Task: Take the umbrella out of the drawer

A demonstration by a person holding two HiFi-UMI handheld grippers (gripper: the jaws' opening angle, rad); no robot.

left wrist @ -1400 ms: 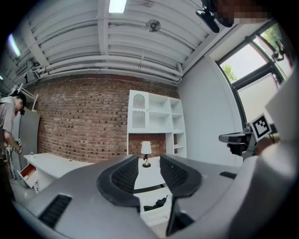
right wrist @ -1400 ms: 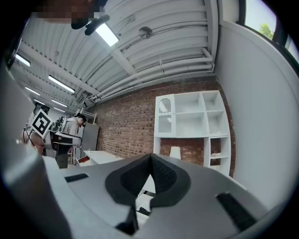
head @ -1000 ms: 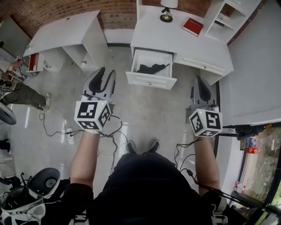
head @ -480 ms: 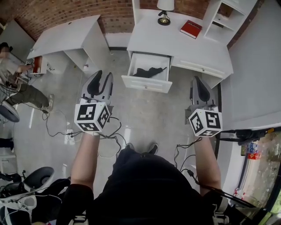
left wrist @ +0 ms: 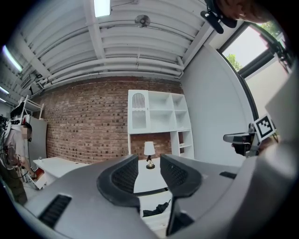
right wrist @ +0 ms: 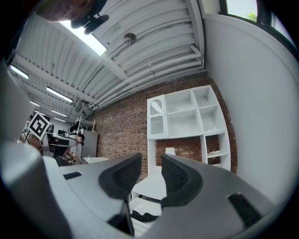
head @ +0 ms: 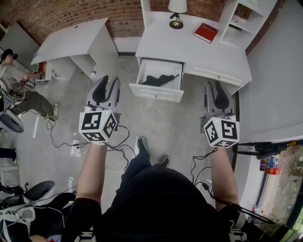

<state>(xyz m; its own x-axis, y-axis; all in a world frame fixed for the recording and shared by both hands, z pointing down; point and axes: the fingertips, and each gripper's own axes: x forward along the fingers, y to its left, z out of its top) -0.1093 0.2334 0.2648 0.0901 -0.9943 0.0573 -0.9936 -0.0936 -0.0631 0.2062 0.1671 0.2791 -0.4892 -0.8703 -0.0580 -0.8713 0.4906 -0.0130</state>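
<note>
A black folded umbrella (head: pixel 158 79) lies in the open white drawer (head: pixel 154 93) of the white desk (head: pixel 189 45) ahead. My left gripper (head: pixel 108 85) is held level over the floor, left of the drawer and short of it, jaws shut and empty. My right gripper (head: pixel 217 89) hovers to the drawer's right, its jaws opening with nothing between them. In the left gripper view the left gripper (left wrist: pixel 149 164) frames the umbrella (left wrist: pixel 156 209) low down. The right gripper (right wrist: pixel 150 163) also looks toward the umbrella (right wrist: pixel 142 216).
A lamp (head: pixel 176 12) and a red book (head: pixel 205 32) sit on the desk, with white shelves (head: pixel 246 19) to its right. Another white desk (head: pixel 71 38) stands at left. Cables (head: pixel 113 146) trail on the floor. A person (head: pixel 19 90) sits at far left.
Both grippers have advanced toward the desk, and the drawer sits closer in view. One foot has stepped forward. The right gripper's fingers look slightly wider apart.
</note>
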